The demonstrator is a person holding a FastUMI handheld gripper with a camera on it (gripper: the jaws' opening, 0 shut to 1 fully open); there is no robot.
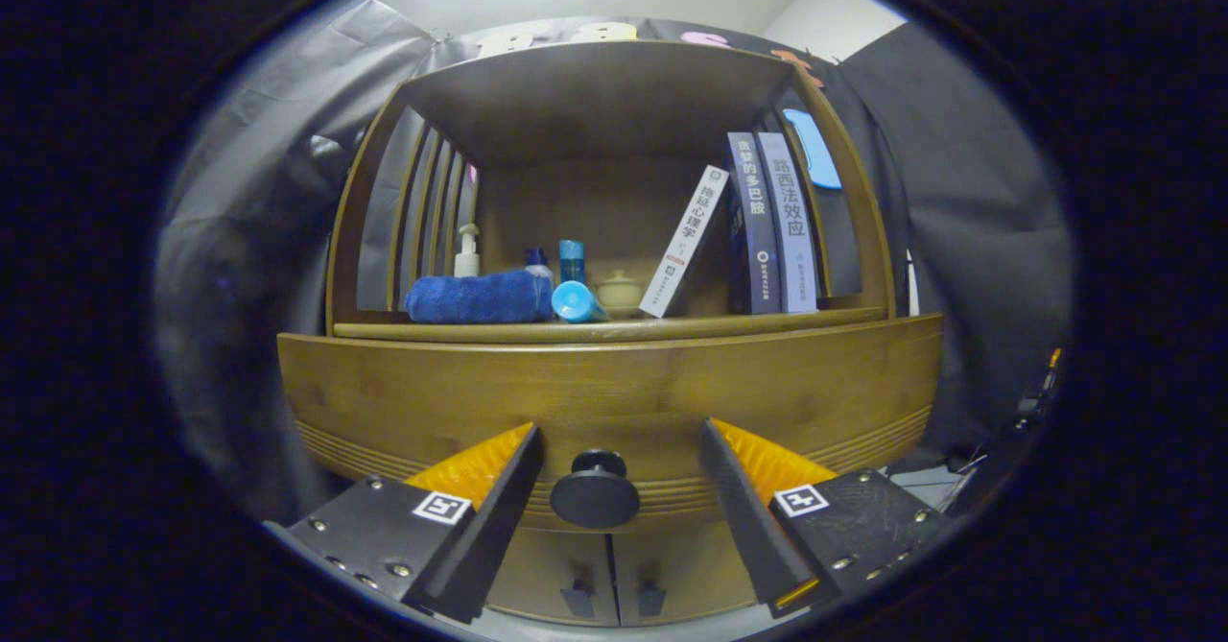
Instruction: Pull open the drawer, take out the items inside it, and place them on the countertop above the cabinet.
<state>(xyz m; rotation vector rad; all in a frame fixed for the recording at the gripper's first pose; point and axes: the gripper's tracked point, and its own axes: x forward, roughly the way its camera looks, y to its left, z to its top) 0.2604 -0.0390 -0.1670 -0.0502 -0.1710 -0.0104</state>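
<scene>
The gripper [619, 460] is spread wide, its two fingers standing either side of the drawer's round dark knob [595, 489] with open space between each finger and the knob; nothing is held. The knob sits just ahead, squarely between the fingertips, its stem pointing back toward the gripper, so a grasp turns on going straight in and a pull on coming straight back. The drawer front [614, 388] is a broad wooden panel running left to right, and whether it stands flush or slightly out I cannot tell; its contents are hidden. Beyond and above it lies the countertop [614, 328], carrying a rolled blue towel [477, 297], a pump bottle [467, 250], a blue bottle lying on its side [576, 302], a small lidded pot [620, 290] and books [772, 225] to the right. Two small cabinet doors [614, 580] sit below.
</scene>
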